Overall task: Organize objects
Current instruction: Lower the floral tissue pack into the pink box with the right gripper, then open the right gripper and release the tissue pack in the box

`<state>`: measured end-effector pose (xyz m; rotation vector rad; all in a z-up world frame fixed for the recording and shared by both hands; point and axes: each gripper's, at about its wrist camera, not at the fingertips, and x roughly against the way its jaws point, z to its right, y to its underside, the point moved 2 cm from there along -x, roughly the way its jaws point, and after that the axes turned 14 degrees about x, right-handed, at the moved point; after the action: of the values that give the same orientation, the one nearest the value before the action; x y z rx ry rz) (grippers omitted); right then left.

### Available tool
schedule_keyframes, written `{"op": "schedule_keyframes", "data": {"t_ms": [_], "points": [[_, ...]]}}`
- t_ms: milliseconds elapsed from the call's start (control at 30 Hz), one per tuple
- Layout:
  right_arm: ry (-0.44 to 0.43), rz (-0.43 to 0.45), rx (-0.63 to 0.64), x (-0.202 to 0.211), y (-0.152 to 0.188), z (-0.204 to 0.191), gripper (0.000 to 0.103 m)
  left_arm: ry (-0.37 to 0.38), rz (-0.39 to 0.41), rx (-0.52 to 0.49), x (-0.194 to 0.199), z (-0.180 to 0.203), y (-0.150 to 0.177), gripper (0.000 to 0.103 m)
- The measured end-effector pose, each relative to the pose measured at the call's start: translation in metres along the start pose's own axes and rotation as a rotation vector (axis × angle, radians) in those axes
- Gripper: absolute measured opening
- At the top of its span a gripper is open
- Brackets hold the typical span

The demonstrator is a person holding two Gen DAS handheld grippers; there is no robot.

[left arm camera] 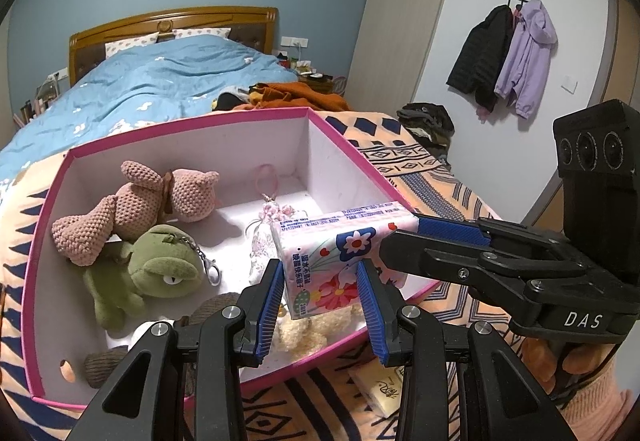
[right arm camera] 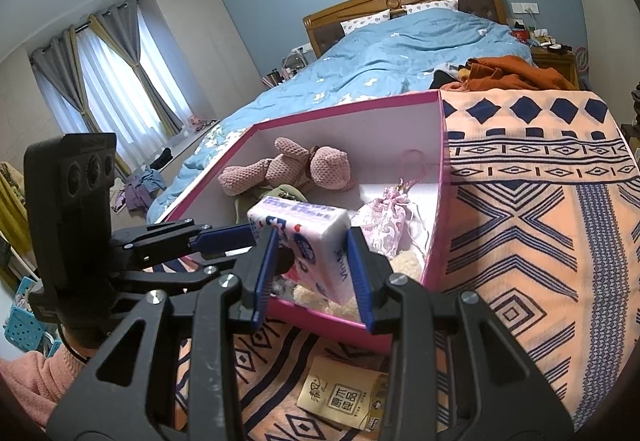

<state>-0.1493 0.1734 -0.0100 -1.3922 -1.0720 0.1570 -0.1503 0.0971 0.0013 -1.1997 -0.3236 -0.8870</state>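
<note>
2 claws share 1 tissue pack over the pink box

Left claw (left arm camera: 320,287) and right claw (right arm camera: 312,273), jaws narrowed, both pinch the floral tissue pack (left arm camera: 340,261) above the pink box's (left arm camera: 48,233) near rim. Beyond them lie a pink knitted bear (left arm camera: 132,205), green plush (left arm camera: 160,273) and lace pouch (right arm camera: 384,221); a flat packet (right arm camera: 344,397) lies below on the patterned blanket (right arm camera: 540,201) covering the bed.

Materials, as seen. Tissue pack (left arm camera: 340,261): glossy printed plastic film, smooth. Pink box (left arm camera: 224,117): matt card, white paper-lined inside. Bear (left arm camera: 136,201): pink crocheted yarn, rough knit; green toy (left arm camera: 160,273): short matt plush w/ shiny metal clasp. Pouch (right arm camera: 384,221): sheer patterned fabric. Blanket (right arm camera: 540,201): woven cloth, matt. Left gripper (left arm camera: 320,297) & right gripper (right arm camera: 310,273): matt black plastic, ribbed blue pads, bright metal screws. Headboard (left arm camera: 172,21): varnished wood.
</note>
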Motion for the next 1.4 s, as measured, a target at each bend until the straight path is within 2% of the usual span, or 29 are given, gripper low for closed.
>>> {"op": "schedule_keyframes", "data": {"t_ms": [767, 1000, 1133, 1400], "points": [[0.015, -0.048, -0.012, -0.014, 0.006, 0.005, 0.040, -0.018, -0.048, 0.016, -0.020, -0.008, 0.001, 0.038], [0.045, -0.065, 0.010, -0.017, 0.005, 0.001, 0.040, -0.021, -0.054, 0.022, -0.025, -0.011, 0.000, 0.038], [0.052, -0.064, 0.005, -0.017, 0.005, 0.001, 0.040, 0.000, -0.068, 0.050, -0.028, -0.016, -0.001, 0.039], [0.064, -0.057, -0.008, -0.015, 0.004, 0.002, 0.041, -0.022, -0.044, 0.058, -0.028, -0.023, -0.002, 0.040]]}}
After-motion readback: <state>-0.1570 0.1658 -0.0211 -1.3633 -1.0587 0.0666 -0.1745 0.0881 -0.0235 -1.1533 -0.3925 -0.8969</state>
